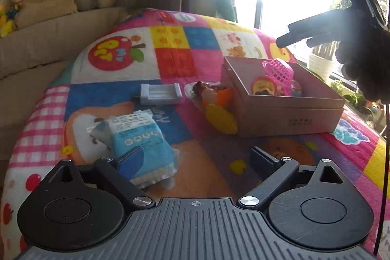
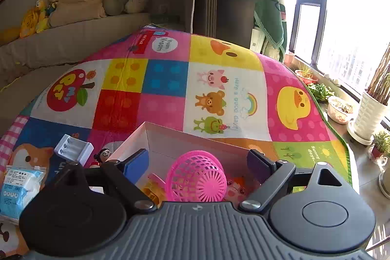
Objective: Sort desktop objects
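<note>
A cardboard box (image 1: pixel 292 111) stands on the colourful mat at the right and holds a pink mesh basket (image 1: pixel 280 72) and small toys. A yellow toy corn (image 1: pixel 220 118), an orange piece and a small figure (image 1: pixel 199 87) lie against its left side. A white battery charger (image 1: pixel 160 93) and a blue wipes pack (image 1: pixel 141 135) lie to the left. My left gripper (image 1: pixel 195 162) is open, its left finger over the wipes pack. My right gripper (image 2: pixel 197 162) is open above the box (image 2: pixel 170 138), with the pink basket (image 2: pixel 197 180) lying between its fingers, untouched.
A beige sofa (image 1: pixel 48 40) with cushions and plush toys runs behind the table on the left. Potted plants (image 2: pixel 370 111) line the window sill at the right. My right gripper shows as a dark shape (image 1: pixel 346 33) above the box in the left wrist view.
</note>
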